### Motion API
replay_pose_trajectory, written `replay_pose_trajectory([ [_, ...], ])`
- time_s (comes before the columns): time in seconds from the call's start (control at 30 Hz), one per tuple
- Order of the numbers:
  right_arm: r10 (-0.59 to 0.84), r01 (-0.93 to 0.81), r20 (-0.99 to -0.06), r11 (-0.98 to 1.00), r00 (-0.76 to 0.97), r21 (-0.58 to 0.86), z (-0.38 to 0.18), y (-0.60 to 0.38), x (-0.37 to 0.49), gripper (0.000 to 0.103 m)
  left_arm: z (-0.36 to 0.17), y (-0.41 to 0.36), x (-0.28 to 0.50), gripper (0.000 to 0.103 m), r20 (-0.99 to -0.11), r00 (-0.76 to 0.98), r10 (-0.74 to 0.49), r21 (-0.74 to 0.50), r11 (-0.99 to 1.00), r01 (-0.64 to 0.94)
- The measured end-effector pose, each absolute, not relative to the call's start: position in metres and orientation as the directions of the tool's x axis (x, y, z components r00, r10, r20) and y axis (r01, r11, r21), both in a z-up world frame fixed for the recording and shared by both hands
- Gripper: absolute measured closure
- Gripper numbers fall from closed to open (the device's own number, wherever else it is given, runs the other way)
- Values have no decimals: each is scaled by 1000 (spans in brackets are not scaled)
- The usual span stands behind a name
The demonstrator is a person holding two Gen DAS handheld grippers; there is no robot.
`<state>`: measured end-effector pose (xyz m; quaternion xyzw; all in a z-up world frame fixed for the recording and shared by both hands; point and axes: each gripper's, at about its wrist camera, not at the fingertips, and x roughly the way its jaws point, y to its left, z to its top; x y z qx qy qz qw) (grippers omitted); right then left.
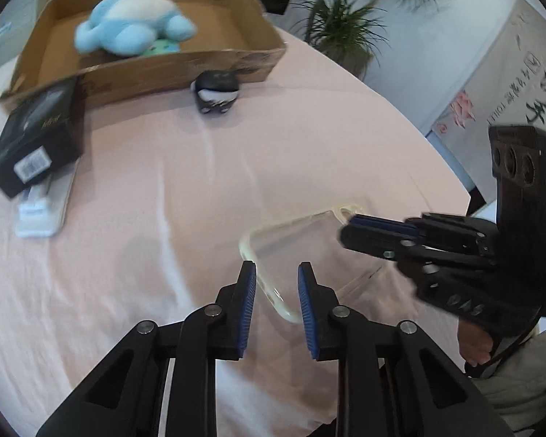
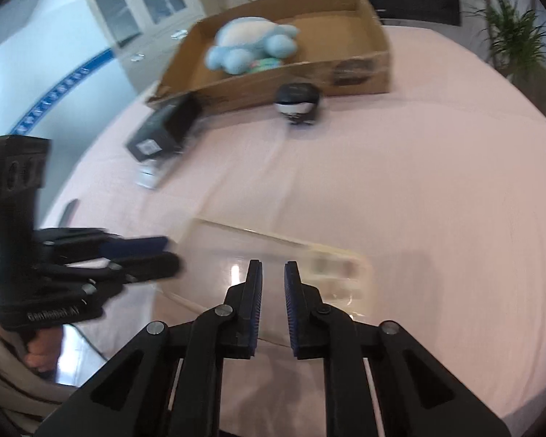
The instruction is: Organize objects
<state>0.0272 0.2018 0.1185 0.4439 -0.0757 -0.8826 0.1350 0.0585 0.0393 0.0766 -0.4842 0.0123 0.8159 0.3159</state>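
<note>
My left gripper (image 1: 276, 273) has its jaws clenched on the near edge of the clear phone case (image 1: 309, 251), held just above the pink surface (image 1: 163, 189). My right gripper (image 2: 273, 273) grips its other end, jaws clamped tight.

Left tool (image 1: 276, 276) and right tool (image 2: 273, 276) both point steeply downward, jaws closed, each hand-held.

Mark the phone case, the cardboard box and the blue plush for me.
phone case (image 1: 302, 244), left wrist view, on its clear back panel.
cardboard box (image 1: 156, 76), left wrist view, on its near outer wall.
blue plush (image 1: 127, 22), left wrist view, on its body.
</note>
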Motion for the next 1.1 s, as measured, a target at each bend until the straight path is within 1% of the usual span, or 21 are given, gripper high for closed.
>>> replay_pose_trajectory([
  [0.07, -211, 178, -777, -976, -594, 128, 122, 187, 24, 92, 78, 45, 58, 82, -813, -371, 449, -214, -823, -527],
  [0.13, -218, 188, -776, -973, -592, 130, 122, 189, 24, 90, 76, 37, 54, 82, -811, -367, 456, -237, -829, -507],
  [0.17, -224, 183, -773, -973, -594, 141, 122, 194, 25, 81, 74, 30, 52, 82, -810, -367, 458, -251, -836, -488],
  [0.2, -218, 172, -772, -975, -597, 142, 120, 202, 27, 66, 72, 24, 50, 80, -810, -367, 457, -260, -842, -473],
  [0.23, -212, 163, -771, -976, -601, 141, 119, 208, 29, 54, 70, 19, 48, 74, -811, -363, 459, -272, -845, -460],
  [0.27, -208, 154, -768, -978, -606, 143, 117, 215, 31, 31, 66, 14, 46, 66, -813, -356, 461, -285, -847, -448],
  [0.3, -207, 148, -763, -978, -612, 147, 115, 224, 35, 24, 61, 9, 47, 62, -814, -348, 465, -297, -848, -439],
  [0.37, -234, 177, -770, -971, -593, 159, 108, 234, 42, 24, 56, 9, 51, 50, -817, -321, 479, -309, -834, -457],
  [0.5, -205, 222, -805, -971, -557, 93, 89, 235, 48, 24, 55, 34, 70, 39, -810, -286, 512, -282, -768, -575],
  [0.57, -203, 206, -814, -973, -544, 104, 83, 239, 45, 23, 55, 47, 77, 28, -808, -286, 515, -254, -742, -621],
  [0.63, -224, 189, -798, -972, -559, 140, 82, 244, 44, 22, 53, 55, 82, 27, -818, -294, 494, -216, -737, -640],
  [0.73, -258, 207, -784, -964, -565, 168, 83, 241, 40, 21, 45, 57, 80, 27, -833, -281, 477, -201, -734, -649],
  [0.83, -330, 337, -780, -927, -532, 162, 82, 230, 45, 21, 37, 61, 79, 27, -854, -293, 430, -143, -736, -662],
  [0.9, -342, 406, -787, -905, -513, 128, 82, 226, 46, 21, 37, 64, 81, 27, -854, -295, 429, -120, -714, -690],
  [0.93, -335, 424, -791, -899, -512, 106, 82, 226, 47, 21, 37, 66, 82, 27, -854, -290, 432, -116, -702, -703],
  [1.03, -303, 464, -803, -885, -513, 37, 79, 225, 43, 20, 34, 75, 86, 25, -856, -313, 411, -51, -670, -741],
  [1.1, -314, 505, -805, -863, -503, 20, 77, 222, 40, 17, 31, 80, 85, 22, -858, -332, 391, -7, -656, -755],
])
